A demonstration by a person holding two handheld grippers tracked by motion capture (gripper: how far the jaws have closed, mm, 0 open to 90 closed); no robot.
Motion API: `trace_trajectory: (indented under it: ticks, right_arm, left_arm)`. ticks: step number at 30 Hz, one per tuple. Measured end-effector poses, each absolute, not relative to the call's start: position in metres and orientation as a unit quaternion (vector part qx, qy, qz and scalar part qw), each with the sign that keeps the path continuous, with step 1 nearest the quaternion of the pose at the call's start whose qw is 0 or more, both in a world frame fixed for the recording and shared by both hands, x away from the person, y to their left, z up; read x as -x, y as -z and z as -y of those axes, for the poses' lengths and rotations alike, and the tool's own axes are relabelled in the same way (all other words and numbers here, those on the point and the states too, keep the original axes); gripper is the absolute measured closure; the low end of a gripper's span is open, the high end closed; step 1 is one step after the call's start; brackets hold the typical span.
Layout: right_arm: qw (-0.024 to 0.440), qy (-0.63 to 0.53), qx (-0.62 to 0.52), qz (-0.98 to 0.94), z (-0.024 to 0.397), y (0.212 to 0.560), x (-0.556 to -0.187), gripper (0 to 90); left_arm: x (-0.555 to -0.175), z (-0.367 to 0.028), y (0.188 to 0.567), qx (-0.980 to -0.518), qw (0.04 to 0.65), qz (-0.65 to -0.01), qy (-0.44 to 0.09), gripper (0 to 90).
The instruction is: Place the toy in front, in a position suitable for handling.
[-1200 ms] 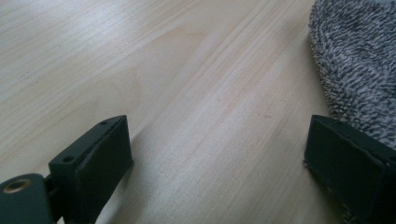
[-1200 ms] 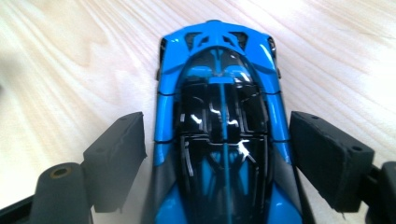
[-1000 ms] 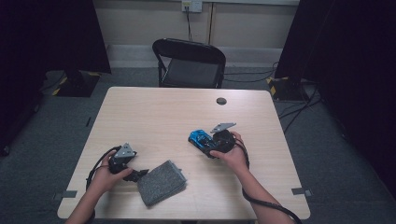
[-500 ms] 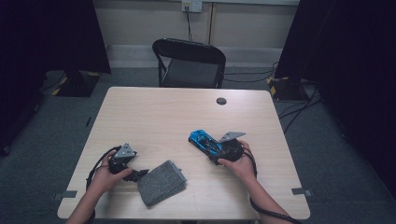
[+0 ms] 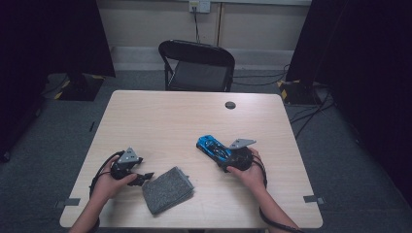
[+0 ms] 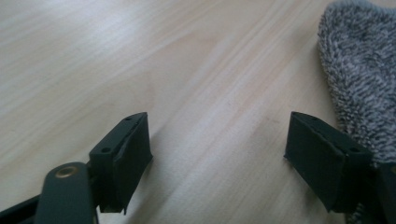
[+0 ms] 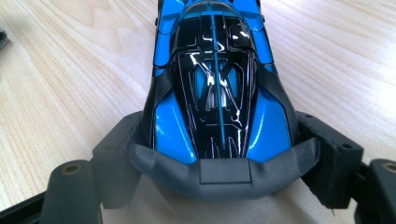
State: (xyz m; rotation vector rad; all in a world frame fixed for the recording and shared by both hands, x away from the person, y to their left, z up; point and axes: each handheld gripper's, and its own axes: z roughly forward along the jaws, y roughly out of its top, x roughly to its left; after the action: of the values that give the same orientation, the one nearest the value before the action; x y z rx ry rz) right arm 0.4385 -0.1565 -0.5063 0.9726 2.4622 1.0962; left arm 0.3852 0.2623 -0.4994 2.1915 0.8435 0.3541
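A blue and black toy car (image 5: 210, 144) sits right of the table's middle. My right gripper (image 5: 222, 155) is behind it. In the right gripper view its jaws, which have just been closing, press on both rear flanks of the car (image 7: 215, 70), so the right gripper (image 7: 219, 126) is shut on it. A folded grey cloth (image 5: 167, 190) lies near the front edge. My left gripper (image 5: 144, 177) rests just left of it. Its jaws have just been closing a little, but the left gripper (image 6: 219, 130) is still open over bare wood, with the cloth (image 6: 359, 79) beside one jaw.
The wooden table (image 5: 170, 121) has a small black round disc (image 5: 230, 105) at the back. A black folding chair (image 5: 197, 63) stands behind the far edge. Cables (image 5: 311, 111) run over the floor at the right.
My right gripper has slid to the right and toward the person, and now sits behind the car's rear. The left hand and the cloth have stayed put.
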Motion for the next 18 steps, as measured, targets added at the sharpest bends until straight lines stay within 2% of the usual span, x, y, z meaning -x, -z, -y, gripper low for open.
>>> trace_trajectory:
  ticks: [9, 18]
  right_arm:
    - [0.138, -0.379, -0.337, -0.851, 0.156, 0.506, -0.438, 23.9]
    - [0.138, -0.379, -0.337, -0.851, 0.156, 0.506, -0.438, 23.9]
  left_arm:
    - [-0.373, -0.253, 0.480, -0.854, 0.399, -0.306, -0.133, 17.0]
    - [-0.354, -0.238, 0.465, -0.846, 0.433, -0.293, -0.107, 17.8]
